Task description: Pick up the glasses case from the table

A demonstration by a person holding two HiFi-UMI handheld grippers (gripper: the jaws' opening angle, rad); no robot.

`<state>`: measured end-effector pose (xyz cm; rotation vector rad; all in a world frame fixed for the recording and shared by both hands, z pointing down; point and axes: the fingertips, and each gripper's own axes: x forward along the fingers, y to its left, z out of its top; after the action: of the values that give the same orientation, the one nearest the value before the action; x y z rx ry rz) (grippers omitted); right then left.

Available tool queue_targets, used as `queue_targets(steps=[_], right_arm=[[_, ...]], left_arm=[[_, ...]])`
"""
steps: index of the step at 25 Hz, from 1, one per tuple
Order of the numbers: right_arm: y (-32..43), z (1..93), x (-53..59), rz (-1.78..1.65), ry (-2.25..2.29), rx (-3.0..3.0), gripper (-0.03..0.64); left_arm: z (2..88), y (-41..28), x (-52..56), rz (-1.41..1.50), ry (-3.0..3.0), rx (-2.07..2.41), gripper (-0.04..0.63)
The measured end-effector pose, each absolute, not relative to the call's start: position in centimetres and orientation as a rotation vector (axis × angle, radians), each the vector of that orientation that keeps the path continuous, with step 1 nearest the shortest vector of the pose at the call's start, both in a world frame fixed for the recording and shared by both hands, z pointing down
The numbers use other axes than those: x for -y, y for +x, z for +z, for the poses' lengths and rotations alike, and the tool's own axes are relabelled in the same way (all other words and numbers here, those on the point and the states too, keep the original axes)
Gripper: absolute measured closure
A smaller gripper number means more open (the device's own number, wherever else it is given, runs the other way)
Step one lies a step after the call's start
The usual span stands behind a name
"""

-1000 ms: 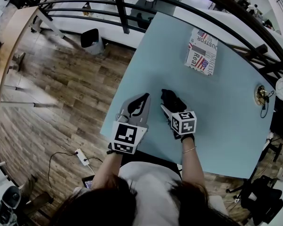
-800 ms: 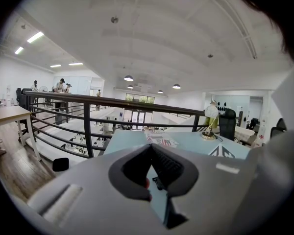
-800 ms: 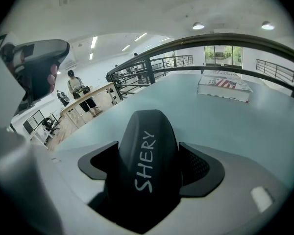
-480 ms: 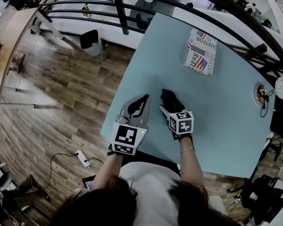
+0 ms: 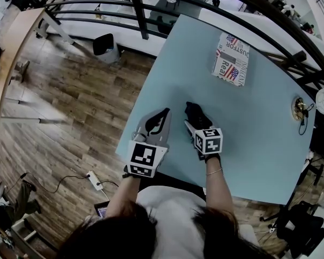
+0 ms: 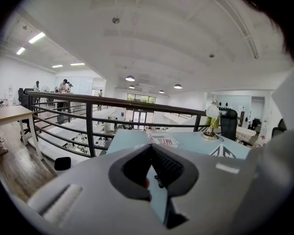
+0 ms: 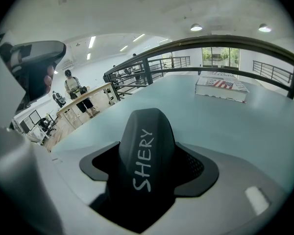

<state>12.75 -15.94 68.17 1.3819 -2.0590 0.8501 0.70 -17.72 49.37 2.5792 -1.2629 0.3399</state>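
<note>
The black glasses case (image 5: pixel 193 113) lies on the pale blue table (image 5: pixel 248 128) near its front edge. In the right gripper view the case (image 7: pixel 146 151), printed with white letters, fills the space between the dark pads. My right gripper (image 5: pixel 197 120) points down at it with a jaw on either side. Its jaws are closing around the case, and I see no firm press. My left gripper (image 5: pixel 166 112) hovers just left of the case by the table's left edge. Its tips (image 6: pixel 151 151) meet and nothing is in them.
A box printed like a newspaper (image 5: pixel 231 59) lies at the far side of the table. A small gold lamp (image 5: pixel 299 108) stands at the right edge. A dark railing (image 5: pixel 146 9) runs behind the table. The wooden floor (image 5: pixel 70 107) lies far below to the left.
</note>
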Motion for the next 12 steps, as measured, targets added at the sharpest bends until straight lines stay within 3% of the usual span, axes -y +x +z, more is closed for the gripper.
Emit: queue_targets(steps=[12], right_arm=[[12.7, 66.6, 16.2, 0.818, 1.414, 2.1, 0.282]], left_arm=[[48.9, 0.1, 17.9, 0.327, 2.576, 1.289, 0.54]])
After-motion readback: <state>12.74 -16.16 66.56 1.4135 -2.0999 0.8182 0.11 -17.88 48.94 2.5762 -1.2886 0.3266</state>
